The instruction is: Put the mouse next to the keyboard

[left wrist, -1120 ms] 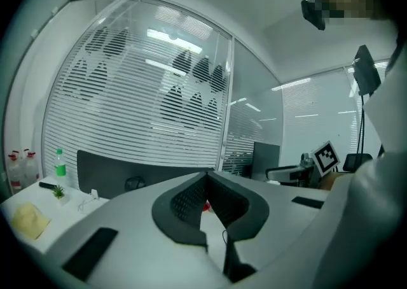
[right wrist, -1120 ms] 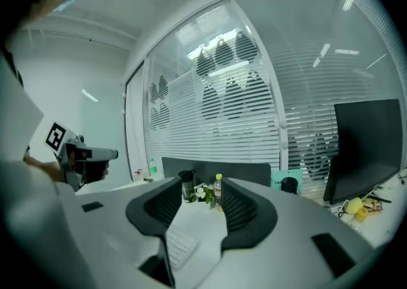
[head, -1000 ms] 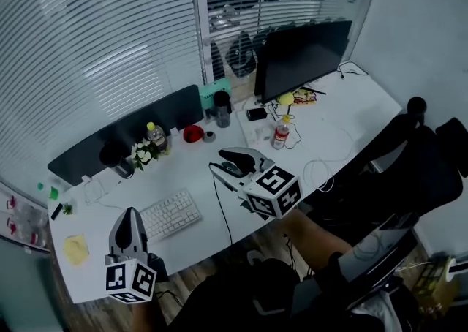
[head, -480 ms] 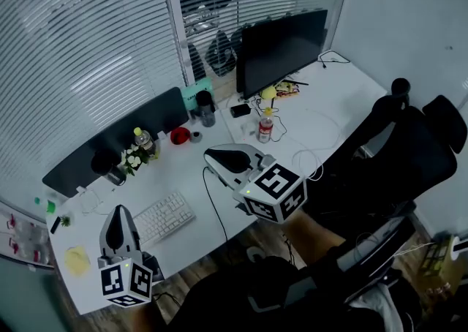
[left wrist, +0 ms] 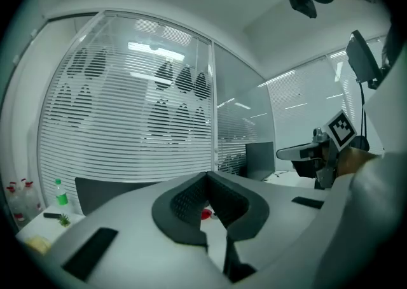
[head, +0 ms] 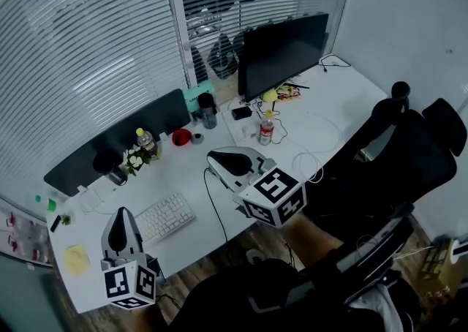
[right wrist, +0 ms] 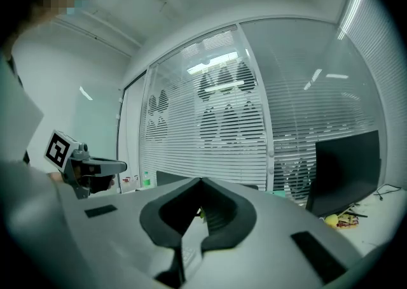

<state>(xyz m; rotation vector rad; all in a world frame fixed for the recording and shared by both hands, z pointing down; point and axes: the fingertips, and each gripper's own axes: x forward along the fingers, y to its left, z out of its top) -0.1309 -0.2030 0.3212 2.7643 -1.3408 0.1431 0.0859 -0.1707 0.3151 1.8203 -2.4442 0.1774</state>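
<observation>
Currently, both grippers hang over a white desk (head: 344,115) with nothing held: the left gripper (head: 122,213) has its jaws shut tip to tip, and the right gripper (head: 212,158) has jaws that have just closed together. The keyboard (head: 167,215) lies just right of the left jaws, between the two grippers. The mouse cannot be made out in any view.

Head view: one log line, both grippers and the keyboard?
left gripper: shut, empty | right gripper: just closed, shut, empty | white compact keyboard: on white desk, untouched | mouse: not visible
</observation>
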